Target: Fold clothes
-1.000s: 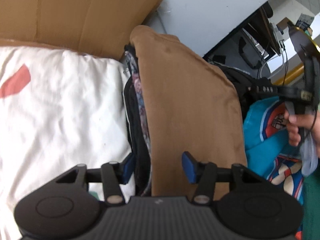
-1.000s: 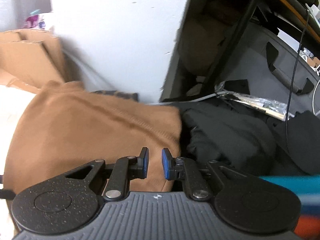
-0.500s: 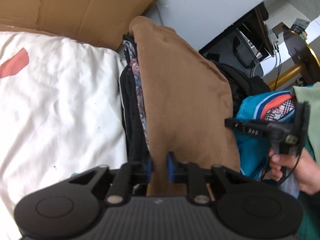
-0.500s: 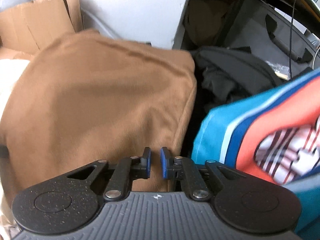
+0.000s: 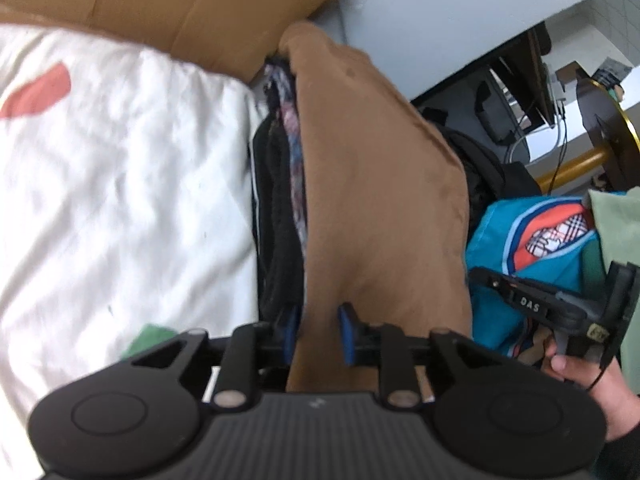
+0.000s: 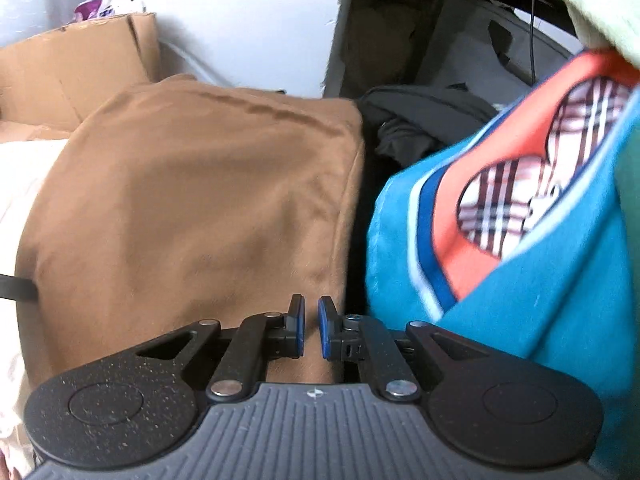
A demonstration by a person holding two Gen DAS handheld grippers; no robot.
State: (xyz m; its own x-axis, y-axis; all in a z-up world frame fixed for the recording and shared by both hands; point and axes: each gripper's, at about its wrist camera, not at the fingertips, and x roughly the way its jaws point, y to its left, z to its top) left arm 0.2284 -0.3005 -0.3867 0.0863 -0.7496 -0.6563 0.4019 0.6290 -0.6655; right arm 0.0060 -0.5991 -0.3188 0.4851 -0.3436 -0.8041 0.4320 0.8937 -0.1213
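Note:
A folded brown garment (image 5: pixel 380 200) (image 6: pixel 192 216) lies on top of a stack of dark folded clothes (image 5: pixel 276 220). My left gripper (image 5: pixel 318 332) sits at its near left edge. Its jaws are opening, with the brown edge between the pads and no clear pinch. My right gripper (image 6: pixel 312 328) hangs over the garment's near right corner, its jaws a thin slit apart with nothing seen pinched. In the left wrist view the right gripper (image 5: pixel 478 274) shows from the side, held by a hand (image 5: pixel 580 380). A teal shirt (image 6: pixel 520 248) (image 5: pixel 520 240) with an orange and plaid print lies just right of the brown garment.
White bedding (image 5: pixel 120 180) with a red patch spreads to the left, with cardboard (image 5: pixel 180 0) behind it. A dark bag (image 6: pixel 420 116) and a dark shelf (image 5: pixel 500 112) sit beyond the clothes. Pale green cloth (image 5: pixel 616 220) hangs at the right edge.
The left jaws closed at the brown garment's near edge, then spread part way again. The right gripper moved in and down beside the brown garment, and the teal shirt came close on its right.

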